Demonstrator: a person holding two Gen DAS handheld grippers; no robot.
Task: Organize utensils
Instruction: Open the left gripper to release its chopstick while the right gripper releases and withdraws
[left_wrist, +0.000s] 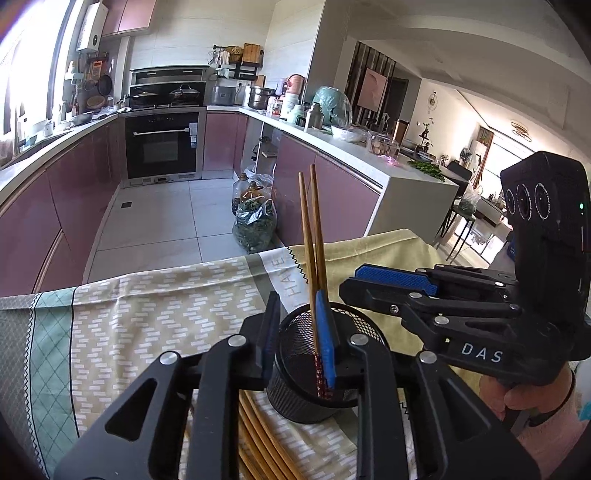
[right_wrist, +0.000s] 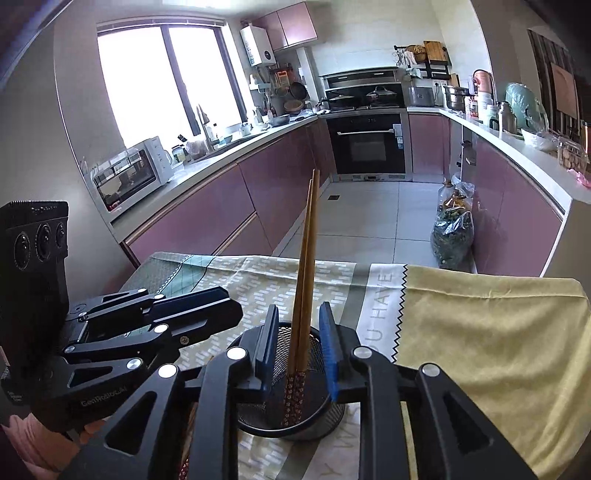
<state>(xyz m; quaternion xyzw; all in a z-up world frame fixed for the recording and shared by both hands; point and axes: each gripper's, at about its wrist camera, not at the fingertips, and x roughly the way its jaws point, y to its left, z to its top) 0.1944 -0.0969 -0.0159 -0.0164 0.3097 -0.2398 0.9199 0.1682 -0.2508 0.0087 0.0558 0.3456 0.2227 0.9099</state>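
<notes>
Two chopsticks (right_wrist: 304, 280) are stood upright, patterned ends down, in the black mesh cup (right_wrist: 291, 417) on the near table, evidently just dropped in, since both the left gripper (left_wrist: 301, 339) and the right gripper (right_wrist: 297, 350) are parted and clasp nothing.

Both grippers are black plastic linkages with round silver rivets at the joints and blue ribbed pads lining the fingers. The right gripper (left_wrist: 391, 284) carries white "DAS" lettering on its body and a tall black housing with three round lenses and a small green light. The left gripper (right_wrist: 221, 310) shows faint "GenRobot.AI" lettering and a matching three-lens housing. A pink sleeve (left_wrist: 557, 417) covers the wrist
</notes>
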